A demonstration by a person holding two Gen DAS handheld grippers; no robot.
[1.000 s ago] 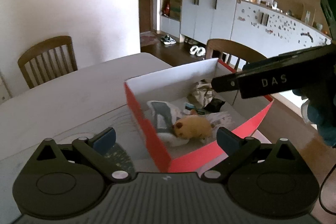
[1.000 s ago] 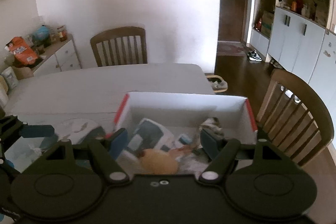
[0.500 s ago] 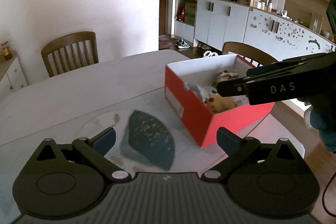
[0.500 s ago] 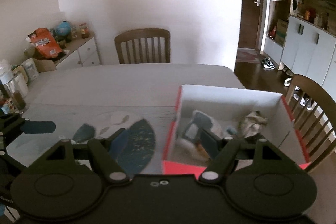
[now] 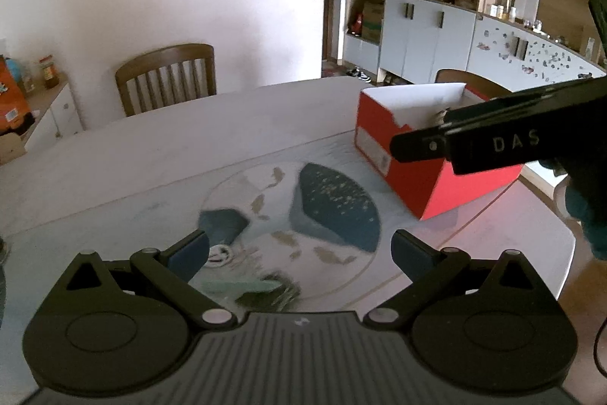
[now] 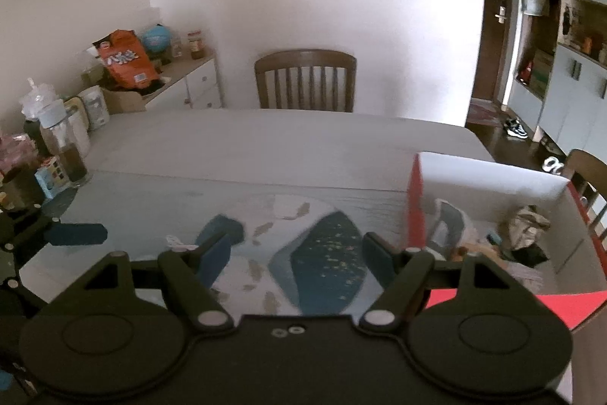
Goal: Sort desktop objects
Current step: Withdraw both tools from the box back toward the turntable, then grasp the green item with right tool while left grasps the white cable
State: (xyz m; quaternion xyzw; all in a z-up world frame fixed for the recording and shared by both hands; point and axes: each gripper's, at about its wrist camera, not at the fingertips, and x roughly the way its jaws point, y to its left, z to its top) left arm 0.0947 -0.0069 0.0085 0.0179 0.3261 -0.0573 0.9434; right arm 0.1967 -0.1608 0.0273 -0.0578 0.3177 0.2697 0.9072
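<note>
Right wrist view shows the right gripper (image 6: 296,253) spread open and empty above the pale counter (image 6: 265,143), the red cardboard box with white inner walls (image 6: 493,173) just beside it, soft sorted items inside. The left gripper (image 5: 299,249) is open and empty too. Judging by the bare patterned teal mat (image 5: 330,207), the next pick needs a slow sweep to find anything unsorted

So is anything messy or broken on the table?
Nothing looks broken or spilled. The red box sits at the right end of the patterned mat, with its things jumbled loosely inside: a crumpled brown bag and soft items piled unevenly. Both grippers are open and empty.
</note>
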